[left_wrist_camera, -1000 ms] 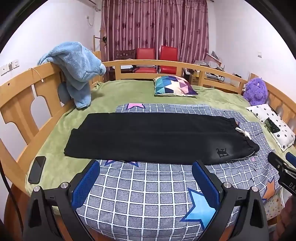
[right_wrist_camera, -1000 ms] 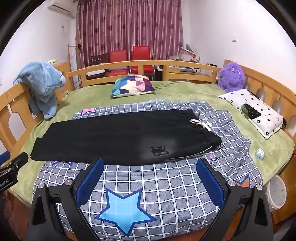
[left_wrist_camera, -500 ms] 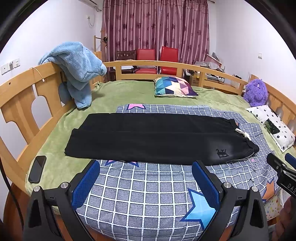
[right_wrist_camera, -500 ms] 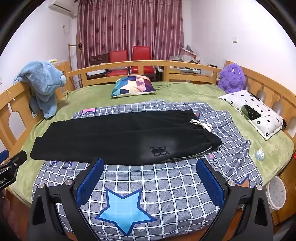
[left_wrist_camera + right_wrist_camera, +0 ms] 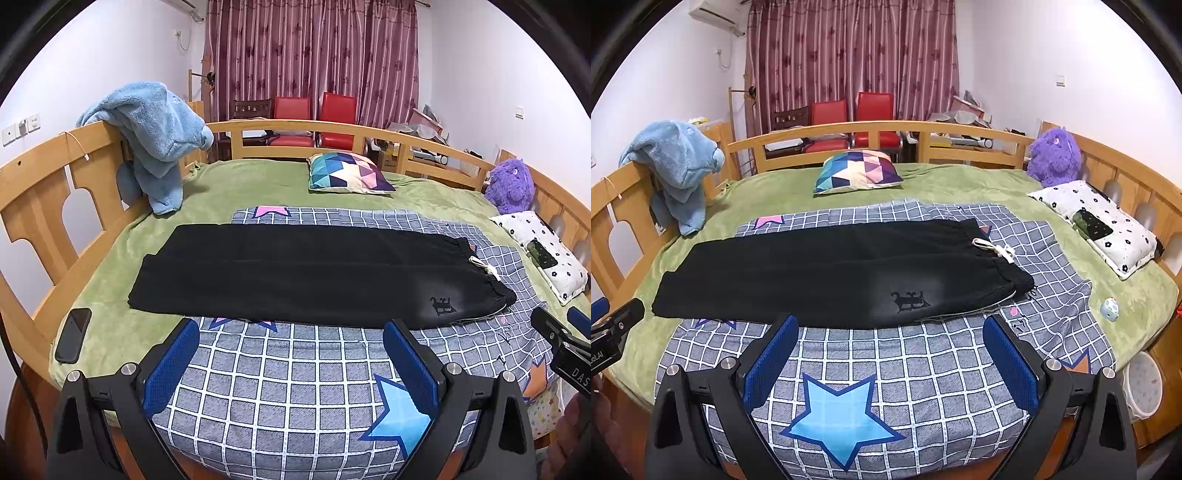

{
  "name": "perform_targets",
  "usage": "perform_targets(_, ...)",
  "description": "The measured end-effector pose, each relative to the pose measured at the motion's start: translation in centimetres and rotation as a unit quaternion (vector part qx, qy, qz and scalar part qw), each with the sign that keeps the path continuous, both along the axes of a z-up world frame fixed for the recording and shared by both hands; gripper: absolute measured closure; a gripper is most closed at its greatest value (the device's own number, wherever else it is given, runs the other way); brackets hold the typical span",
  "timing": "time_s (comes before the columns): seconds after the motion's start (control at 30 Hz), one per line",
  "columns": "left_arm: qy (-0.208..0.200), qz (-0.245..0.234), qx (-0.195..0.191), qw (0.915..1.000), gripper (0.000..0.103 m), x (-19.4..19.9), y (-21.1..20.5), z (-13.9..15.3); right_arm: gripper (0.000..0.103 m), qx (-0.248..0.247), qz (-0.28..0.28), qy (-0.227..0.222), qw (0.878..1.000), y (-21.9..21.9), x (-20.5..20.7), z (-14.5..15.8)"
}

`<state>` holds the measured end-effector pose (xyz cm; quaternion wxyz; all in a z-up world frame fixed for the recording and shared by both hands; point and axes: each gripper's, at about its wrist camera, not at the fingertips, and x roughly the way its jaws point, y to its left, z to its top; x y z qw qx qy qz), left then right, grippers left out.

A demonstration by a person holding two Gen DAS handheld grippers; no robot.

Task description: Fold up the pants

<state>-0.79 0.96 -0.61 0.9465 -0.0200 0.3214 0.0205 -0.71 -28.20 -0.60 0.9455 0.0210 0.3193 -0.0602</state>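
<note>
Black pants (image 5: pixel 317 273) lie flat, legs together, crosswise folds undone; left gripper (image 5: pixel 291 354) and right gripper (image 5: pixel 890 350) both spread wide, empty.

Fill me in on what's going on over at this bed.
A person holds a two-finger gripper in each hand over the near edge of a bed, set to fold pants. The long black drawstring pants lie flat across the grey checked blanket with star patches, waistband toward the right, leg ends toward the left, apparently already doubled leg over leg. The left gripper and the right gripper are both open, short of the fabric and holding nothing. No further fold has begun.
</note>
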Motion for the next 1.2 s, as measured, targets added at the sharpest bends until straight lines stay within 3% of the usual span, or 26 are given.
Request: perform_targets(1.2, 0.0, 0.0, -0.002, 1.0, 0.003, -0.02, 0.14, -0.17, 0.004, -0.001, 0.002, -0.002, 1.0, 0.45, -0.09, 0.07)
